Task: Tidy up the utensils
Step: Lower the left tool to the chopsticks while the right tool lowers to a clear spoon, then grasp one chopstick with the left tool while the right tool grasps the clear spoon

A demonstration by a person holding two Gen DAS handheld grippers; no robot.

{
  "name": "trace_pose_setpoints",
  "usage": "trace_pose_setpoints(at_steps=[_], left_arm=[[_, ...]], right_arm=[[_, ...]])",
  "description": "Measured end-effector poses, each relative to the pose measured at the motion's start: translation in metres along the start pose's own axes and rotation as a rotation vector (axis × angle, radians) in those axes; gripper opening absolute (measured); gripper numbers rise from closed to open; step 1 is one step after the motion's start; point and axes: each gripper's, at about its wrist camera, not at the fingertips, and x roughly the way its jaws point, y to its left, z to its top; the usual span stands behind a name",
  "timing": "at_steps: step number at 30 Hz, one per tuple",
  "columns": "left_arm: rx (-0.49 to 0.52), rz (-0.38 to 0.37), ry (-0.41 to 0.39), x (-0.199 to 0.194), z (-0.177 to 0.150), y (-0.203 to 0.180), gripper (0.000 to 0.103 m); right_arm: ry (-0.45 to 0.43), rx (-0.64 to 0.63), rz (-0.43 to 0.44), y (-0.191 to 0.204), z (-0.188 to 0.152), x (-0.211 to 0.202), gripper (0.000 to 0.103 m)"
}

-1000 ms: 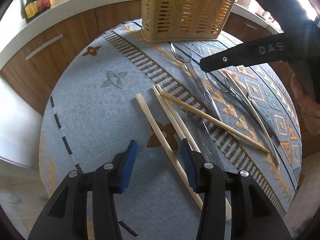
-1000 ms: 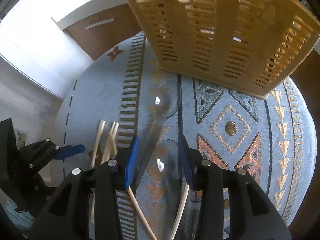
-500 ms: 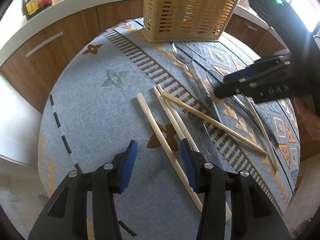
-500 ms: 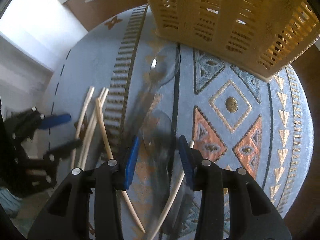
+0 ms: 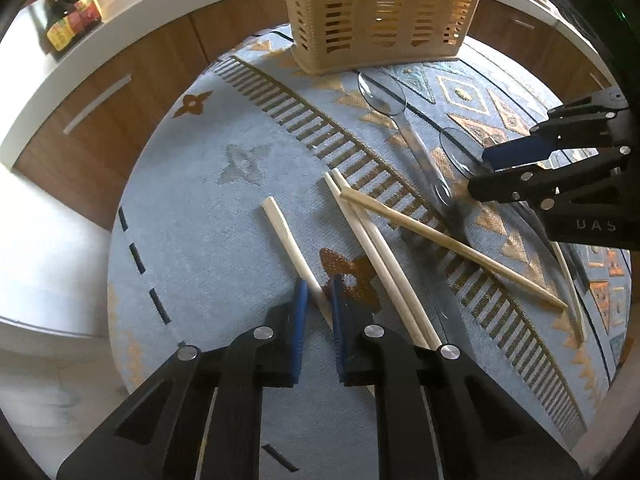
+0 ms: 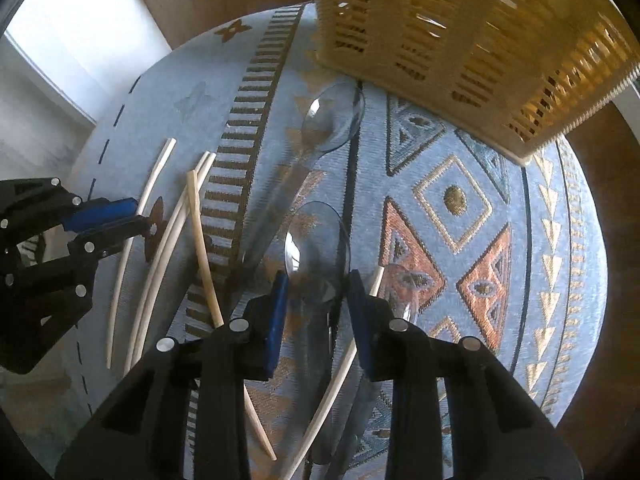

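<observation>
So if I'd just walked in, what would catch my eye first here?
Probably the tall slotted beige plastic basket at the far edge of the round blue patterned mat. Next, the pale wooden chopsticks scattered mid-mat beside two clear plastic spoons. Nearest, the left gripper has just closed on one chopstick, while the right gripper has been narrowing around a spoon's neck.

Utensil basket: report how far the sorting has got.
Done: nothing shows inside the slotted basket. In hand: the left gripper has just been closing on the lone chopstick; the right gripper has been closing around a clear spoon. Left: the other chopsticks and the far clear spoon.
</observation>
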Motion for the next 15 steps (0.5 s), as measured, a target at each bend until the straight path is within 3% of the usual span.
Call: trace_pose_setpoints(at_steps=[6,8,15], left_arm=[[0.023,-0.064,0.015,-0.002,-0.002,0.018,0.006],[0.014,-0.078,0.035,0.001,0.001,0.020,0.010],[0.103,-0.028,0.112,0.011,0.022,0.005,0.014]], right_arm=[[0.012,0.071,0.068,-0.022,-0.008,-0.006,0.027],[0.021,0.071,0.065,-0.023,-0.006,-0.008,0.027],[0.054,0.037,-0.002,-0.009,0.013,0.001,0.027]])
